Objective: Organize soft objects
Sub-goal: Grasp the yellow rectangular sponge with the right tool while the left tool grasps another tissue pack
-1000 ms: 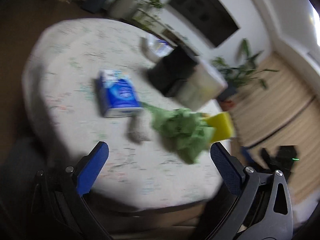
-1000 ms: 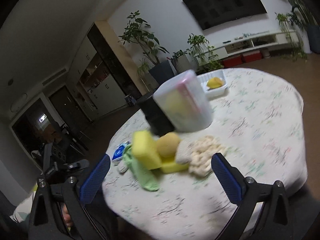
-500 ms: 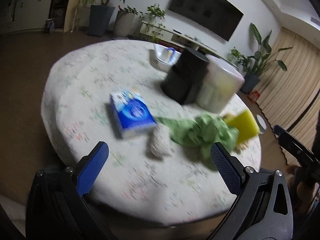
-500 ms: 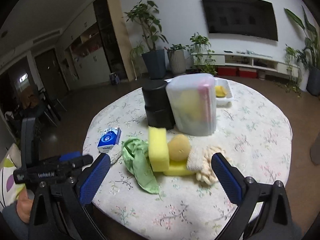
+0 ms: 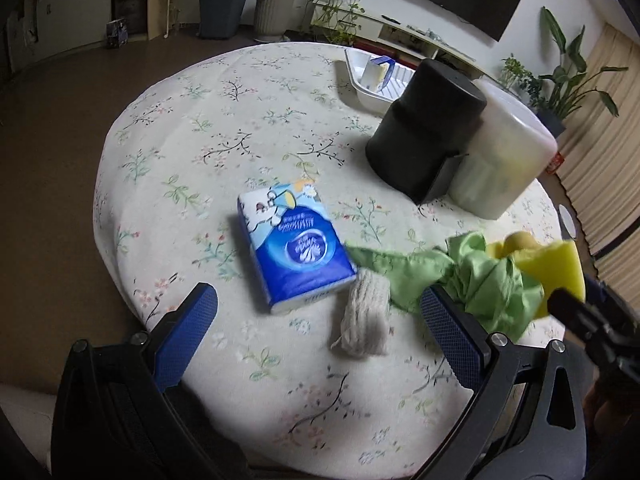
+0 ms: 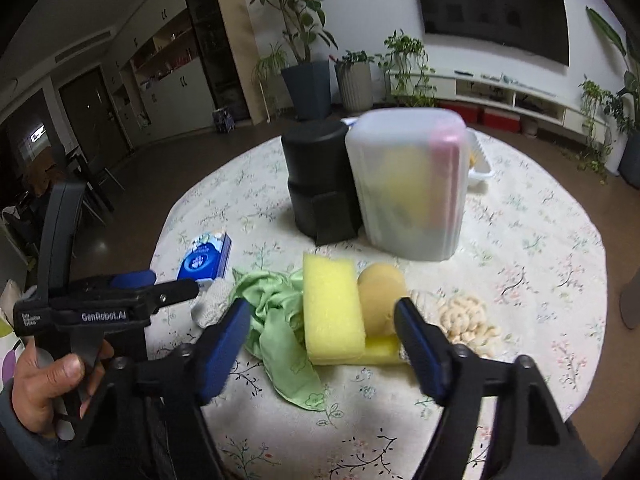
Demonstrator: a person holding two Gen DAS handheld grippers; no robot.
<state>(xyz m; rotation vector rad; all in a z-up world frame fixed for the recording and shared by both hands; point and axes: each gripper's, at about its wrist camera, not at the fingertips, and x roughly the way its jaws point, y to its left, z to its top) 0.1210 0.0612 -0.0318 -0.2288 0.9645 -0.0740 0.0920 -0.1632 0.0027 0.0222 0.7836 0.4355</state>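
While its jaws are closing with nothing pinched between them, the right claw [image 6: 322, 332] frames the upright yellow sponge [image 6: 333, 310] at frame centre, long axis vertical, on the bench [image 6: 520, 280]. Left of it trails the green cloth [image 6: 280, 324]. Lower in the left wrist view, the left claw [image 5: 318, 322] stands spread, empty, above the blue tissue pack [image 5: 294, 244].

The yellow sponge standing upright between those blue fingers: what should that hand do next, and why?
Probably ease the right gripper forward onto the yellow sponge. Its jaws are closing with nothing gripped, and the sponge stands framed between them, beside the green cloth.
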